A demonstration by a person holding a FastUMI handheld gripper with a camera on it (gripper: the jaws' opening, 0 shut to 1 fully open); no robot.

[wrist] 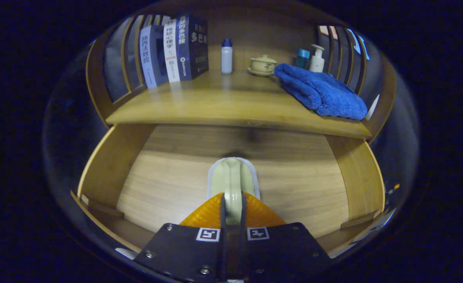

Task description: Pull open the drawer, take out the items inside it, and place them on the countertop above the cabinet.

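The wooden drawer (109,165) stands pulled open below the countertop (215,106). A pale green item with a white rim and a raised ridge along its middle (233,177) sits over the drawer floor, sticking out ahead of my fingers. My gripper (233,202) is shut on that ridge, with both fingers (205,212) pressing its sides. I cannot tell whether the item rests on the drawer floor or hangs just above it. The near end of the item is hidden between the fingers.
On the countertop stand a row of books (174,51) at the back left, a white bottle with a blue cap (226,57), a lidded cup on a saucer (262,65), a folded blue towel (319,92), and a pump bottle (317,59). Slatted wooden sides enclose the countertop.
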